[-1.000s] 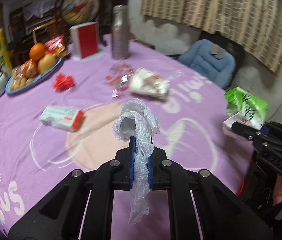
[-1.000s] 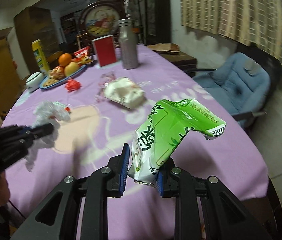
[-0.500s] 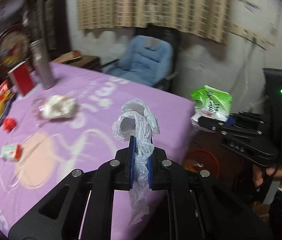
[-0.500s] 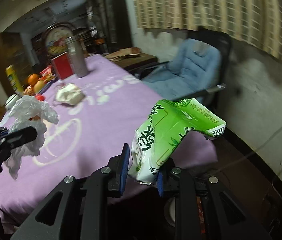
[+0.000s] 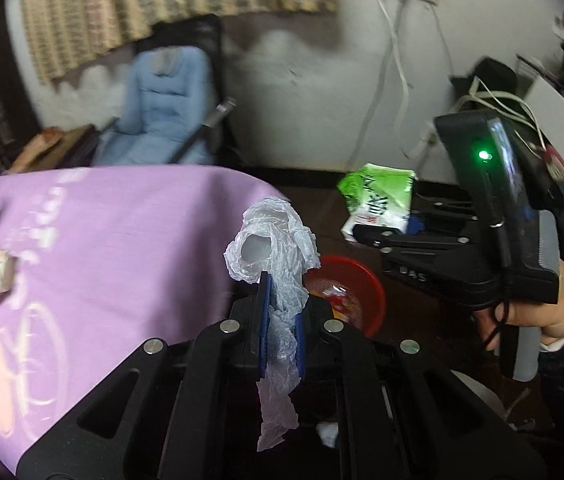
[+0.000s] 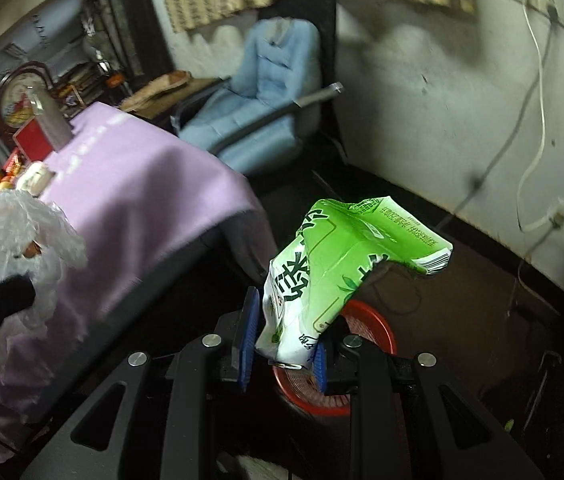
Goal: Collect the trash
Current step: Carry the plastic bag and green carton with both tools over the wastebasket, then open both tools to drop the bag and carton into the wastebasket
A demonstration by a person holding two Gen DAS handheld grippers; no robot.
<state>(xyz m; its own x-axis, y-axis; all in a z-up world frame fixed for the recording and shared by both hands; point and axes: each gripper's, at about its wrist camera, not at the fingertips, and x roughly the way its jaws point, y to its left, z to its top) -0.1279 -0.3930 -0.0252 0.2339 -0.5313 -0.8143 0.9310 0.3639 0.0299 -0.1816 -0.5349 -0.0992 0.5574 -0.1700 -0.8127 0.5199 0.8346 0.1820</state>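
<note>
**Both grippers loaded, red bin right below**

Left gripper [image 5: 280,320] is clamped down tight on a crumpled clear plastic bag [image 5: 277,248]. The blue pads pinch it in the middle, so a puffy bunch sticks up past the fingertips and a thin tail hangs down behind them. Right gripper [image 6: 282,344] has its jaws closed on the bottom end of a squashed green carton [image 6: 334,264], which leans up and off to the right with the top corner folded over. In the left view you can also see the person's hand [image 5: 538,312] wrapped around the right gripper's handle, with a green light lit on the body.

Just past both sets of fingertips is a red basket [image 6: 366,360] on the dark floor, with something orange-ish inside that's too blurry to make out. The purple tablecloth [image 5: 101,240] is off to the left of both grippers, with a couple of wrappers lying on it. Further back there's a blue padded chair [image 6: 265,92] against the white wall [image 6: 422,92], a checked curtain [image 5: 141,8] above it, and white cables [image 6: 538,128] dangling down the wall.
</note>
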